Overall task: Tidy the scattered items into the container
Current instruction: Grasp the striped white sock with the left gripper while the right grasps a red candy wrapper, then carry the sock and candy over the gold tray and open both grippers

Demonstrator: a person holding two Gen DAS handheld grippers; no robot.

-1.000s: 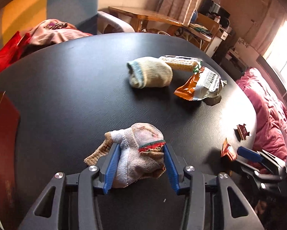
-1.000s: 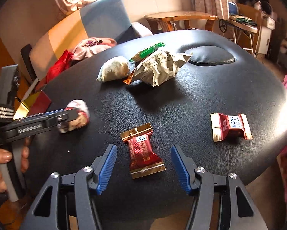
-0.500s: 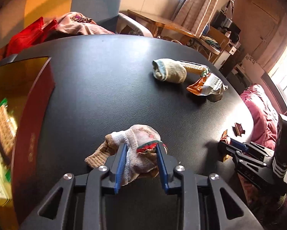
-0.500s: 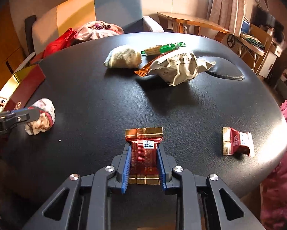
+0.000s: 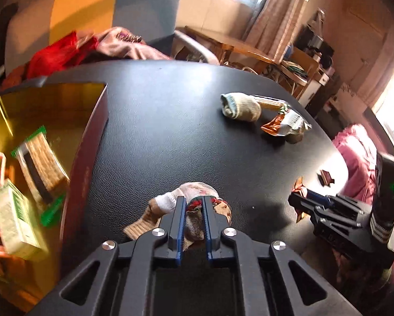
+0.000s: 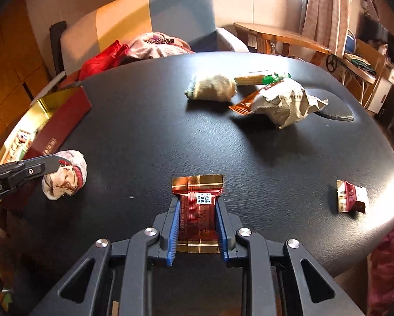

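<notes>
My left gripper (image 5: 192, 203) is shut on a balled beige sock with a red-green band (image 5: 197, 192), raised a little above the black table; the sock also shows in the right wrist view (image 6: 65, 177). The red box with a gold inside (image 5: 91, 142) lies at its left and holds snack packs. My right gripper (image 6: 197, 210) is shut on a red-gold candy wrapper (image 6: 197, 205). A second red candy (image 6: 351, 196) lies at the right edge. A cream sock ball (image 6: 212, 88), a green-tipped biscuit stick pack (image 6: 260, 79) and a crumpled snack bag (image 6: 284, 102) lie at the far side.
The black padded table (image 6: 170, 131) has rounded edges. A sofa with red and pink clothes (image 6: 133, 52) stands behind it. Pink bedding (image 5: 360, 158) lies beyond the right edge. A wooden desk (image 6: 281, 39) stands at the back.
Both grippers closed: the left on the beige sock, the right on the candy wrapper. The left gripper has lifted and swung toward the red box, which has come into view.
</notes>
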